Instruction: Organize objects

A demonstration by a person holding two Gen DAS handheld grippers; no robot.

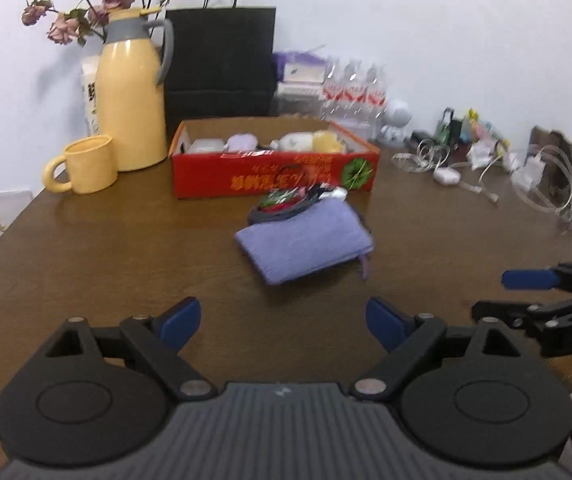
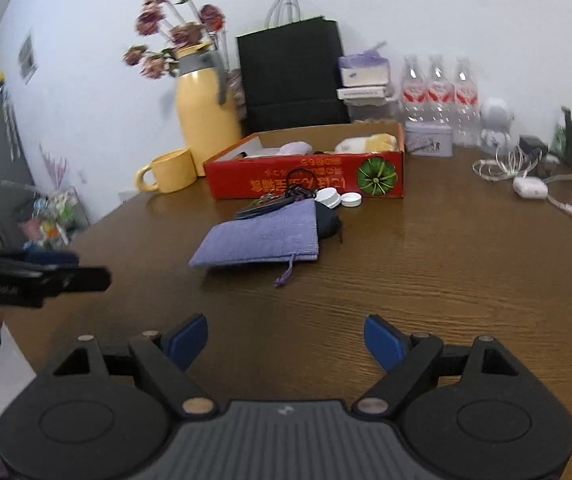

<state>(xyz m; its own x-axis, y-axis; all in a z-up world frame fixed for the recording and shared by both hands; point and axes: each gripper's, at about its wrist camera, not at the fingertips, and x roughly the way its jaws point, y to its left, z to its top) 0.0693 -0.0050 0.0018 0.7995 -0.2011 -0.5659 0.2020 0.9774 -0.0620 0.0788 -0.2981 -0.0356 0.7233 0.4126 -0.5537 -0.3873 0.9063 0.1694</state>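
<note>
Purple cloth pouch (image 1: 304,242) mid-table, near the red cardboard box (image 1: 274,172). Left gripper (image 1: 282,322) and right gripper (image 2: 286,340) spread wide, empty — could snag the drawstring (image 2: 286,272), dragging loose bottle caps (image 2: 340,199) underneath.

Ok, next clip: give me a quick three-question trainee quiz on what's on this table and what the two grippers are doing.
1. True or false: the purple pouch lies inside the red box.
2. Multiple choice: the yellow mug stands A) inside the red box, B) beside the yellow jug, C) on the pouch.
3. Fill in: the left gripper and the right gripper are both ____ and hold nothing.

Key:
1. False; it lies on the wooden table in front of the box.
2. B.
3. Open.
</note>
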